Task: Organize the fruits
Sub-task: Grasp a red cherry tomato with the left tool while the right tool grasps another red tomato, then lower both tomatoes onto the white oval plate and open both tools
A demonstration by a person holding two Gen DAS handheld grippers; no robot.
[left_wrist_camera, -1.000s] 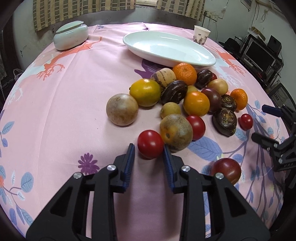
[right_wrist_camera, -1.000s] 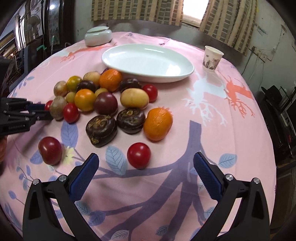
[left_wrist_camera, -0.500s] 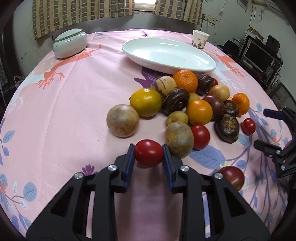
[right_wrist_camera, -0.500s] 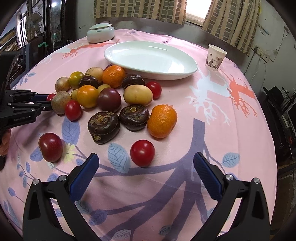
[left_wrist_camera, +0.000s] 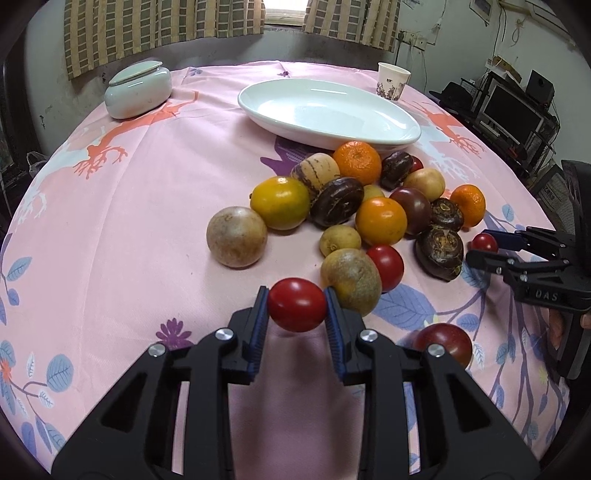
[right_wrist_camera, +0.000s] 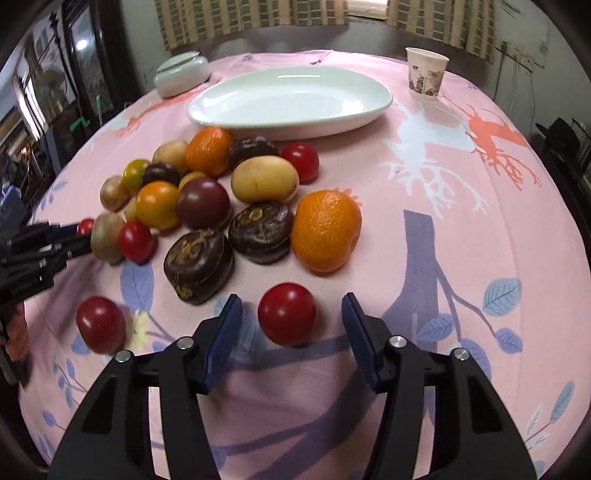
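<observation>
We see a glossy red tomato (left_wrist_camera: 297,309) pinched between the blue pads of the left gripper (left_wrist_camera: 296,314), just beside a brownish round fruit (left_wrist_camera: 351,282) at the near edge of the fruit pile (left_wrist_camera: 369,206). The right gripper (right_wrist_camera: 291,325) is closing its jaws around a second red tomato (right_wrist_camera: 287,314) on the pink tablecloth (right_wrist_camera: 443,229), pads not yet touching it; its body reads "DAS" in the left view. Behind the pile sit 1 white oval dish (left_wrist_camera: 328,109), a paper cup (left_wrist_camera: 393,80) and a lidded ceramic jar (left_wrist_camera: 137,89).

Likely home dining room: round table, pink tablecloth (left_wrist_camera: 147,192), checked curtains (left_wrist_camera: 162,29), monitor (left_wrist_camera: 513,107) beside
</observation>
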